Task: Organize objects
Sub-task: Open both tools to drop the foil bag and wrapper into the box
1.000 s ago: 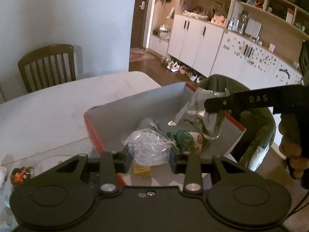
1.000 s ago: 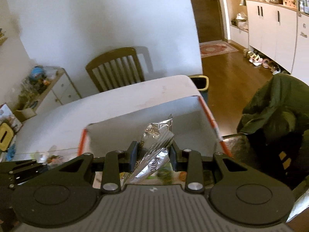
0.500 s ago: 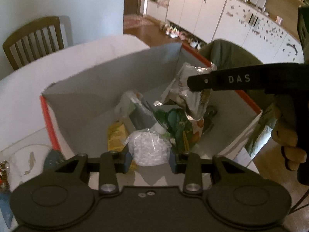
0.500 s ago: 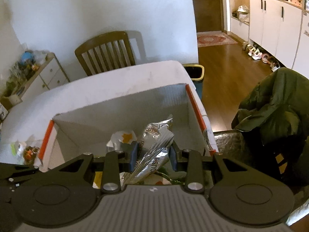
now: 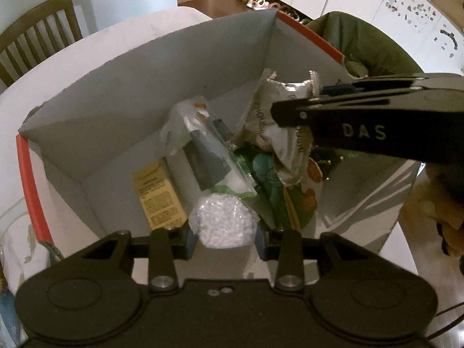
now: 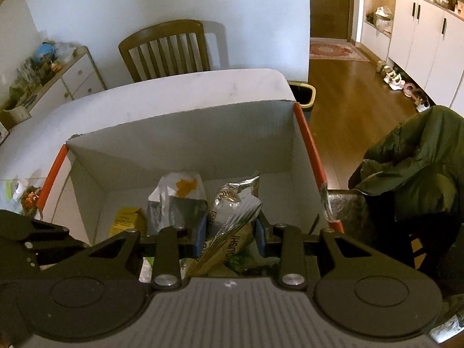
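A grey cardboard box (image 5: 150,69) with red rims stands on the white table. My left gripper (image 5: 224,239) is shut on a clear bag of white pellets (image 5: 223,221), low over the box's near side. My right gripper (image 6: 229,239) is shut on a silver foil snack bag (image 6: 232,217) and hangs it inside the box; the left wrist view shows the same foil bag (image 5: 275,133) under the right gripper's finger (image 5: 348,127). On the box floor lie a yellow packet (image 5: 158,194), a grey-and-white bag (image 5: 203,156) and a green snack bag (image 5: 275,185).
A wooden chair (image 6: 165,49) stands beyond the table's far edge. Another chair on the right carries a green jacket (image 6: 414,162). A silver bag (image 5: 365,203) sits just outside the box's right wall. Small items (image 6: 26,197) lie left of the box. White cabinets (image 6: 420,34) line the right wall.
Both grippers have moved forward and down over the box, each keeping its bag. The box interior now fills both views and the foil bag hangs lower inside it.
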